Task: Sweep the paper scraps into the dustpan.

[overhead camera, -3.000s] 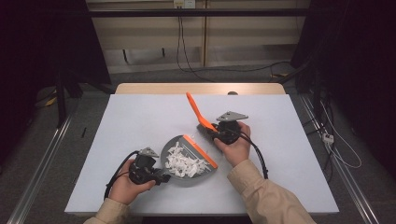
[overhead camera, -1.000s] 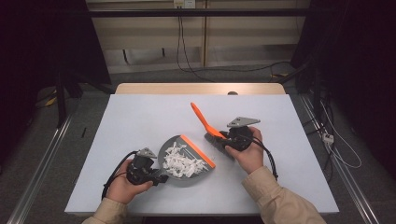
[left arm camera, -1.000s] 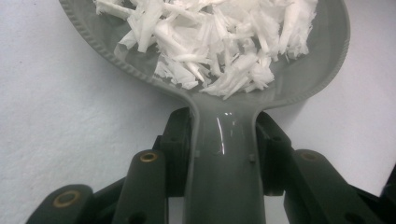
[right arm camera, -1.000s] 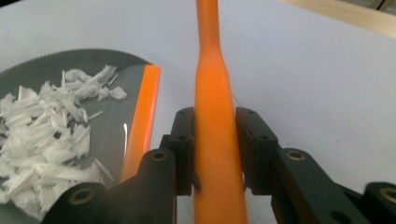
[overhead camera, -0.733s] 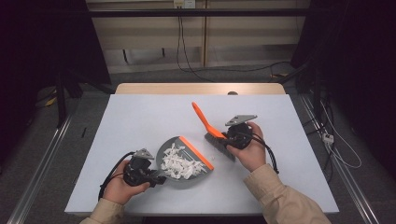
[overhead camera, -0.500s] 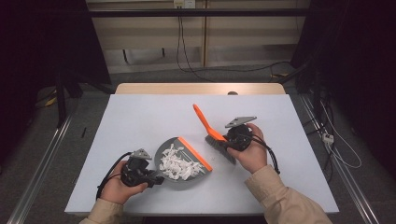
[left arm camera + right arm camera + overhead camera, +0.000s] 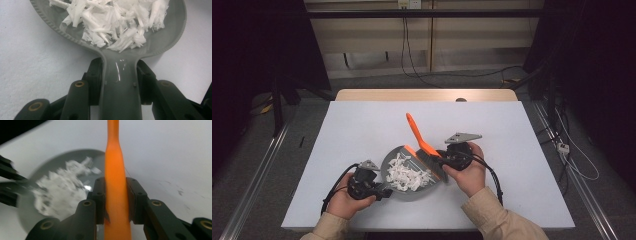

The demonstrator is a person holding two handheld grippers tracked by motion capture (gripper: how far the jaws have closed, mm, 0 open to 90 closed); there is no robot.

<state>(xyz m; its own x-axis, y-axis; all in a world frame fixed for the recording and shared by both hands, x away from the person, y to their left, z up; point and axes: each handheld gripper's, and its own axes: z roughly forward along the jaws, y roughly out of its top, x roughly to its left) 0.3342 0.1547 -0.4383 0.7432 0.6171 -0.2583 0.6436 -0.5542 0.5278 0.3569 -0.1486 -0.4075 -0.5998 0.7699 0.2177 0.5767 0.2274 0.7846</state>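
Shreds (image 7: 406, 175) are feather-light, so keep your dustpan (image 7: 120, 82) level, jaws pinching its stiff handle; your right jaws clamp the brush (image 7: 115, 195).

1 grey dustpan (image 7: 412, 192), 1 orange brush (image 7: 418, 138), 1 pile paper shreds (image 7: 407, 175), 2 grippers

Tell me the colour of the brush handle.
Orange; the brush handle shows best in the right gripper view.

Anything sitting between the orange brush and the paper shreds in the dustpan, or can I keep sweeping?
Nothing visible does. The orange brush, held by the right gripper, sits at the dustpan rim right beside the paper shreds. The left gripper holds the pan's handle on the opposite side.
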